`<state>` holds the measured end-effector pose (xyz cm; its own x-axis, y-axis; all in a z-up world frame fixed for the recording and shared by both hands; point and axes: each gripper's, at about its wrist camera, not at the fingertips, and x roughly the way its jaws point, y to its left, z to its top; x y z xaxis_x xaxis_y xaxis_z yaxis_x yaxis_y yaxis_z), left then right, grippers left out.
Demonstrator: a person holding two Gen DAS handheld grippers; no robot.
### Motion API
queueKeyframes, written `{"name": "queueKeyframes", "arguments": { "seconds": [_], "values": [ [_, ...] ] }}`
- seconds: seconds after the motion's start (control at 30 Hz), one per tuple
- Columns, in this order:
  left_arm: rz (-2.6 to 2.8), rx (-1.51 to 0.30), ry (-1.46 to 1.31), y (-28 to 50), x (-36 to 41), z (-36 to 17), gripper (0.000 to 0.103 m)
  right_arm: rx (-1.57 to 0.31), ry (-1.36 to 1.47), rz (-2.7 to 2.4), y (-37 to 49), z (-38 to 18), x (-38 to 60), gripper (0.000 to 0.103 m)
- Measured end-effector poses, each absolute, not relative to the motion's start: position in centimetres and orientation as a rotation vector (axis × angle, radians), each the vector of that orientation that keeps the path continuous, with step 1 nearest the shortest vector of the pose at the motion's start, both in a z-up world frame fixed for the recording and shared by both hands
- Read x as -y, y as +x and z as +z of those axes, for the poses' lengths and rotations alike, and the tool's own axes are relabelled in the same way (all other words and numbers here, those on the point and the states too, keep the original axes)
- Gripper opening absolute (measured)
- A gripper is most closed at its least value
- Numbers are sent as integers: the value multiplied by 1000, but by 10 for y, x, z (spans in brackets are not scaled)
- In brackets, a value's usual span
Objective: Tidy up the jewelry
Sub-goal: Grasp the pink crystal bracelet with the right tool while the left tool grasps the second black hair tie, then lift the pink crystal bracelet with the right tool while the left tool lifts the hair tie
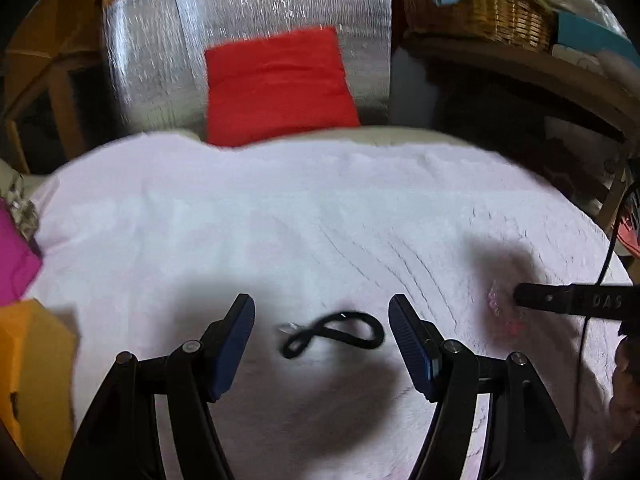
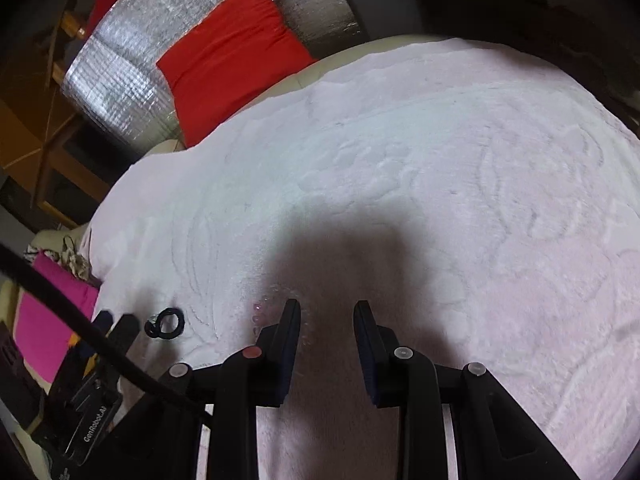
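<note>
A black cord necklace (image 1: 336,334) with a small clear pendant lies looped on the white towel (image 1: 280,208). My left gripper (image 1: 322,308) is open, its jaws on either side of the cord, just above it. The cord also shows small in the right wrist view (image 2: 166,322). A pink bead bracelet (image 1: 500,312) lies on the towel at the right; in the right wrist view (image 2: 260,314) it sits just left of my left fingertip. My right gripper (image 2: 327,310) is open and empty, low over the towel (image 2: 440,160). One of its fingers (image 1: 572,304) reaches in beside the bracelet.
A red cushion (image 1: 276,84) leans on a silver foil panel (image 1: 248,12) behind the towel. A wicker basket (image 1: 480,4) stands on a shelf at back right. A magenta item (image 1: 12,256) and an orange box (image 1: 32,360) lie at the left.
</note>
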<state>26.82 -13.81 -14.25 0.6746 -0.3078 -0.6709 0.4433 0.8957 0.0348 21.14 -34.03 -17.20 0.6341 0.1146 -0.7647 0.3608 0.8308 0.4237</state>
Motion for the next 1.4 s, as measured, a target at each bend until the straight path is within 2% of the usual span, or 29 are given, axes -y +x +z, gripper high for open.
{"name": "queueKeyframes", "arguments": {
  "seconds": [0.03, 0.07, 0.1, 0.17, 0.2, 0.27, 0.3, 0.5, 1.07, 1.4],
  "values": [
    [-440, -748, 180, 272, 138, -147, 70, -893, 575, -149, 214, -172, 338, 30],
    [-444, -778, 167, 275, 138, -151, 66, -904, 541, -154, 219, -174, 333, 30],
    [-442, -811, 160, 277, 136, -155, 52, -909, 508, -165, 222, -175, 329, 31],
    [-419, -852, 153, 281, 130, -162, 36, -903, 440, -186, 225, -176, 321, 26],
    [-419, -870, 131, 282, 124, -164, 23, -901, 413, -192, 226, -175, 318, 23],
    [-434, -896, 63, 285, 113, -164, 13, -904, 340, -205, 228, -174, 308, 10],
    [-439, -906, 27, 285, 108, -163, 11, -898, 304, -216, 227, -173, 304, 8],
    [-450, -926, 5, 270, 96, -155, 9, -868, 325, -208, 211, -161, 308, 8],
    [-409, -827, 53, 159, 56, -110, 9, -772, 596, 3, 136, -114, 324, 8],
    [-252, -756, 133, 145, 40, -104, 9, -773, 611, 69, 138, -110, 287, 8]
  ]
}}
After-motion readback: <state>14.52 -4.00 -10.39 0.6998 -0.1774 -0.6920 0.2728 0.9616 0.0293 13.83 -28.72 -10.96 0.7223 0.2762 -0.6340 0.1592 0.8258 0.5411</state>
